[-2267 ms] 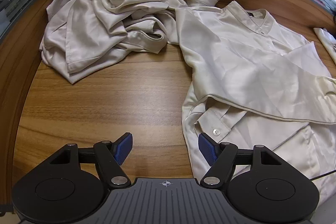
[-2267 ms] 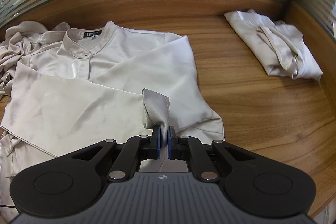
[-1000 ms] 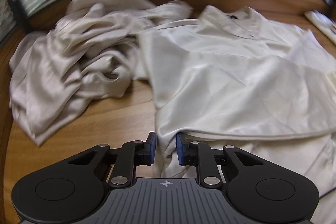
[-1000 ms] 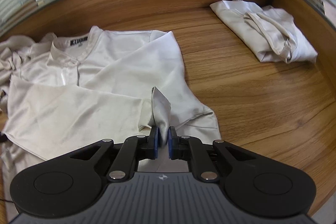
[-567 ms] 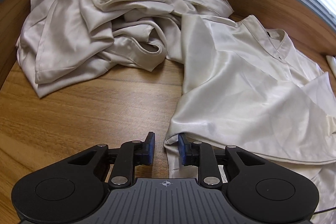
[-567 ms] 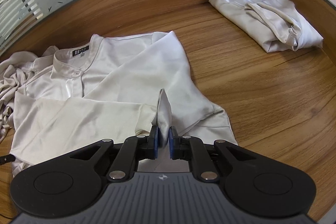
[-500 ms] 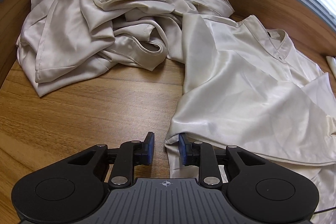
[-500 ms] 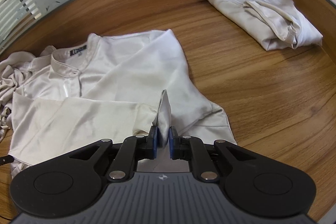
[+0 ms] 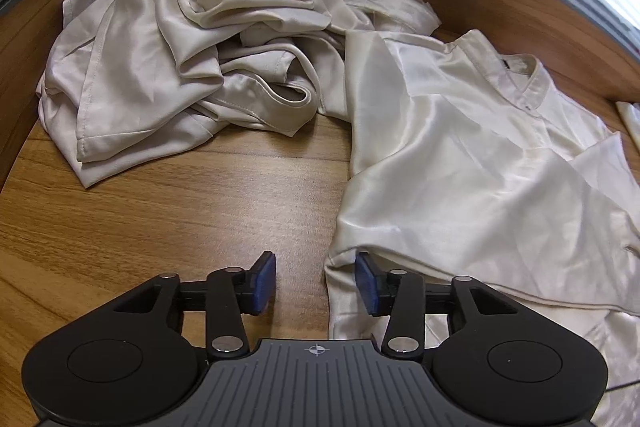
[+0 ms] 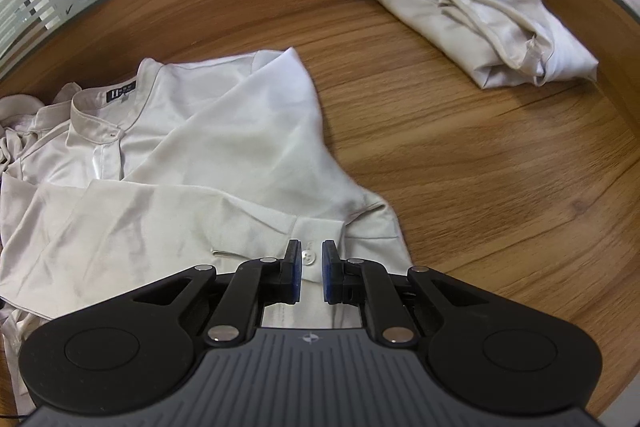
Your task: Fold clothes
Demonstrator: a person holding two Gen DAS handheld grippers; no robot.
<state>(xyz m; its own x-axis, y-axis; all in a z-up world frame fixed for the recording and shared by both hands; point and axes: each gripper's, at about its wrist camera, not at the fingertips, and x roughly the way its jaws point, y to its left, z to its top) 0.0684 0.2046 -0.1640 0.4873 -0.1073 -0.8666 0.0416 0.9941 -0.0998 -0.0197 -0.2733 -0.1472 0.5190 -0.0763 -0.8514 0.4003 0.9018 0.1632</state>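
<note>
A cream satin shirt [image 9: 472,163] lies front-up on the wooden table, collar away from me, with one sleeve folded across its body. My left gripper [image 9: 316,283] is open at the shirt's left edge; its right pad touches the folded sleeve's edge and its left pad is over bare wood. In the right wrist view the same shirt [image 10: 224,147] fills the left half. The sleeve's buttoned cuff [image 10: 316,231] lies flat on it. My right gripper [image 10: 311,269] stands narrowly open just over that cuff, holding nothing.
A heap of crumpled cream garments [image 9: 192,67] sits at the table's far left, touching the shirt's shoulder. A folded garment [image 10: 492,27] lies at the far right near the corner. Wooden walls with frosted striped glass ring the table [image 10: 500,187].
The right gripper let go of the cuff, which dropped from upright between the pads to flat on the shirt. The left gripper's fingers spread wider at the shirt's left edge.
</note>
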